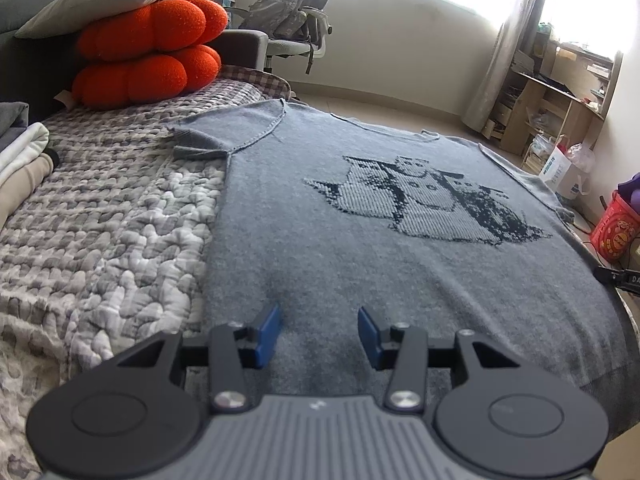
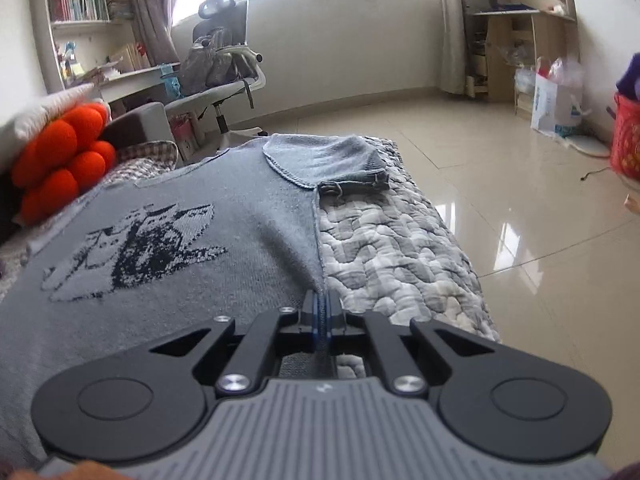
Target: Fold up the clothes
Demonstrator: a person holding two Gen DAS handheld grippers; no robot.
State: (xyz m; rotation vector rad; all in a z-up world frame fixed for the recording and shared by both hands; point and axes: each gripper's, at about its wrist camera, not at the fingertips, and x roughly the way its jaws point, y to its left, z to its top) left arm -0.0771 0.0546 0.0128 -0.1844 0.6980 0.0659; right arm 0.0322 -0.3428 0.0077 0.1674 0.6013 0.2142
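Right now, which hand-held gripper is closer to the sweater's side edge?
Right. The right hand-held gripper is pinching the gray sweater at its side edge; the left hand-held gripper hovers open over its middle.

Grey sweater (image 1: 360, 272), orange cushions (image 1: 148, 52)

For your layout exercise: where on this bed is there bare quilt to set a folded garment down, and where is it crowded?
Bare quilt lies between the grey sweater and the folded clothes; another strip runs between the sweater's side edge and the floor-side bed edge. It is crowded by the orange pumpkin cushions.
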